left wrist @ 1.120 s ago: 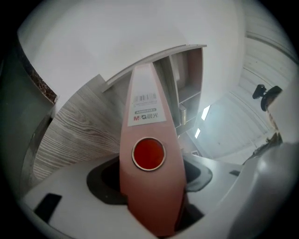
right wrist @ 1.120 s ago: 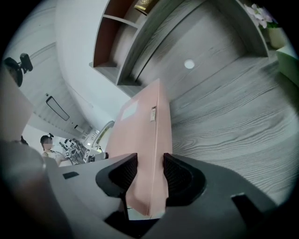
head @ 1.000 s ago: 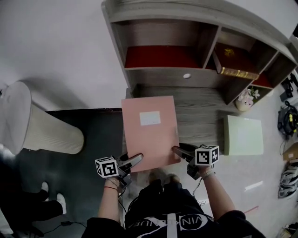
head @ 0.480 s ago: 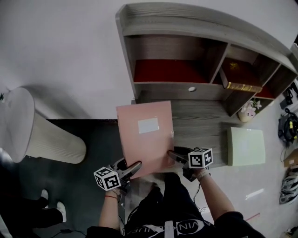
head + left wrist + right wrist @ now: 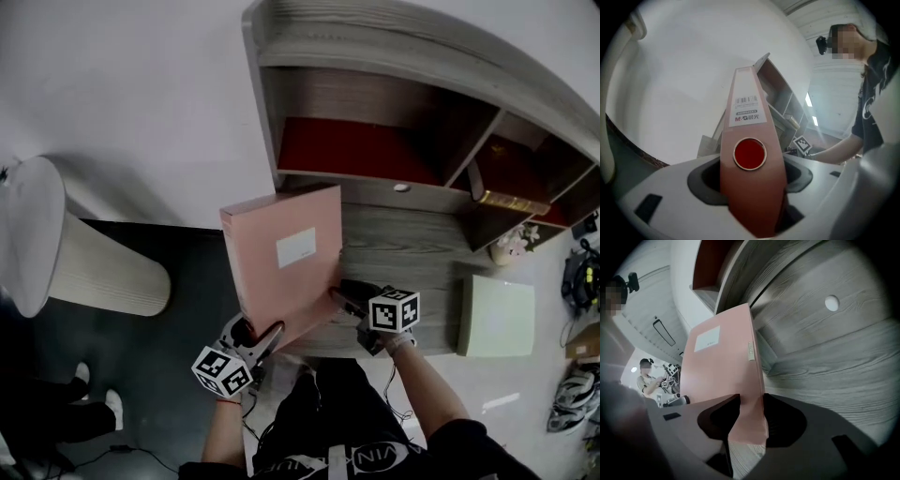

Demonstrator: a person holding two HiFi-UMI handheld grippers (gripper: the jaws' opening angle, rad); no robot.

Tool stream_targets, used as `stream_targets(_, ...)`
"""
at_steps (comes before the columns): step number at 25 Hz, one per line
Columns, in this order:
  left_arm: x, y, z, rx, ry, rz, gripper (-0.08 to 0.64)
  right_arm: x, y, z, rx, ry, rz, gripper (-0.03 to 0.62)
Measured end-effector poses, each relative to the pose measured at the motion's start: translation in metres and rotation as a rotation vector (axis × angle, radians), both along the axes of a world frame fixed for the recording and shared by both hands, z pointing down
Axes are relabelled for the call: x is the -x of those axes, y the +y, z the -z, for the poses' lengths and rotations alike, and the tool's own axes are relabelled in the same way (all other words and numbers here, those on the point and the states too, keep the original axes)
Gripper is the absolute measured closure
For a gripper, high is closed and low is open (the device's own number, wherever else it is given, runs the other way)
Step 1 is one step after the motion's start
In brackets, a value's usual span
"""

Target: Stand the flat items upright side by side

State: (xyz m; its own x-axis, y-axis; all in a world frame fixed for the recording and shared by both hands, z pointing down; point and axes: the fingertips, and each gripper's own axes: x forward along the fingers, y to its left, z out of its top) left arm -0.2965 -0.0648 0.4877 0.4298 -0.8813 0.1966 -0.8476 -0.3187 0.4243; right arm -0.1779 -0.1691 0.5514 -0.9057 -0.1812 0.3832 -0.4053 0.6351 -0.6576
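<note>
A pink file box (image 5: pixel 281 253) with a white label is held tilted, spine side raised, above the left end of the grey wooden desk (image 5: pixel 412 248). My left gripper (image 5: pixel 258 337) is shut on its spine near the red-ringed hole (image 5: pixel 750 153); in the left gripper view the pink file box (image 5: pixel 750 122) fills the space between the jaws of my left gripper (image 5: pixel 750 187). My right gripper (image 5: pixel 345 295) grips the opposite thin edge, its jaws closing, and in the right gripper view the pink file box (image 5: pixel 724 366) sits pressed between the jaws of my right gripper (image 5: pixel 750 420). A pale green file box (image 5: pixel 495 316) lies flat at the desk's right.
A shelf unit (image 5: pixel 366 150) with red-lined compartments stands at the back of the desk, a gold-edged box (image 5: pixel 511 202) in its right cell. A small flower pot (image 5: pixel 514 246) sits beside it. A white cylindrical bin (image 5: pixel 66 258) stands on the dark floor at left.
The pink file box has tipped from lying nearly flat to a steeper tilt and shifted left. Both grippers moved with it, the left one lower and the right one closer in.
</note>
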Motion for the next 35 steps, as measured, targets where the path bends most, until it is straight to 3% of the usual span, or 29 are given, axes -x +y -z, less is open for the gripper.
stream_targets(8,-0.007,-0.023,-0.004,-0.040,-0.142,0.110,0.264,0.008,-0.041,0.004,-0.034,-0.004,-0.045,0.445)
stream_targets(14,-0.025,-0.041,-0.036,0.117,-0.225,0.077,0.262,0.017,-0.068,0.010,-0.059,0.004,-0.079,0.565)
stream_targets(20,-0.027,-0.060,-0.056,0.222,-0.326,0.099,0.262,0.023,-0.091,0.007,-0.053,0.003,-0.110,0.583)
stream_targets(26,-0.036,-0.071,-0.073,0.276,-0.365,0.216,0.264,0.029,-0.106,0.009,-0.069,0.000,-0.081,0.594)
stream_targets(28,-0.038,-0.075,-0.079,0.296,-0.387,0.254,0.265,0.033,-0.104,0.020,-0.087,-0.037,-0.050,0.568)
stream_targets(31,-0.037,-0.085,-0.085,0.320,-0.408,0.299,0.267,0.041,-0.092,0.043,-0.125,-0.117,0.022,0.472)
stream_targets(35,-0.033,-0.097,-0.091,0.352,-0.374,0.354,0.270,0.050,-0.066,0.074,-0.169,-0.242,0.140,0.340)
